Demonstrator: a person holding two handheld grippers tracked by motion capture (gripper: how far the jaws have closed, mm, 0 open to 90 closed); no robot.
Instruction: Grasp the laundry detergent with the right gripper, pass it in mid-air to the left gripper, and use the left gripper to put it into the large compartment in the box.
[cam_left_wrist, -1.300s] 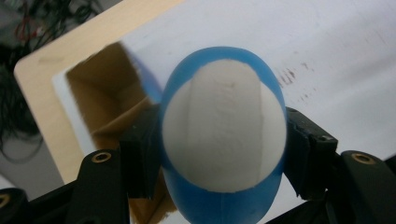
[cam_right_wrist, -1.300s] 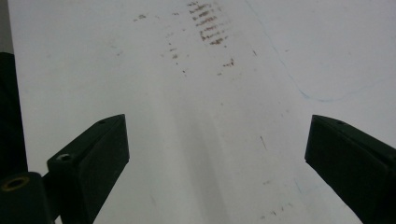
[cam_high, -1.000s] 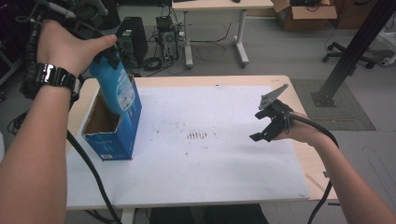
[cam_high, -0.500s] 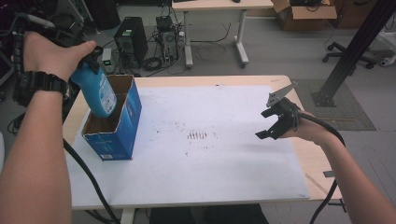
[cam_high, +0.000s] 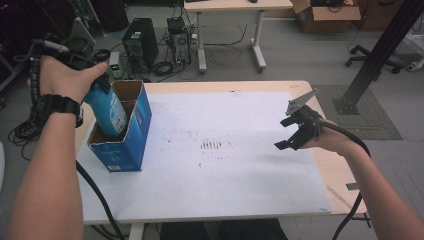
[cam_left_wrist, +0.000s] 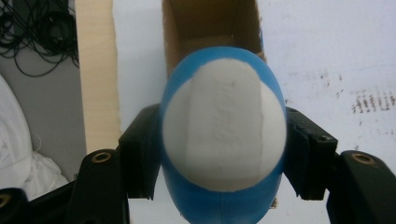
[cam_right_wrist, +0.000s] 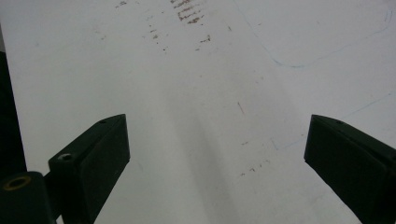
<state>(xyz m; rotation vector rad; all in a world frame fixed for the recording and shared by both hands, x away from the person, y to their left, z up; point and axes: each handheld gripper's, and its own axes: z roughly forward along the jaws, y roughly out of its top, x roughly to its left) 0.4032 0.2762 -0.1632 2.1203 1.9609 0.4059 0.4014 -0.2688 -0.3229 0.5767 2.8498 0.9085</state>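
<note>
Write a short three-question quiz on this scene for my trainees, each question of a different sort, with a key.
1. True or false: the right gripper holds the bottle.
2. Where is the bottle's lower end? A) flat on the table B) inside the box C) on the floor
3. Fill in: the box stands near the table's ____ edge, seen from the person.

Key:
1. False. The left gripper is clamped on it; the right one is open above the table.
2. B
3. left
</note>
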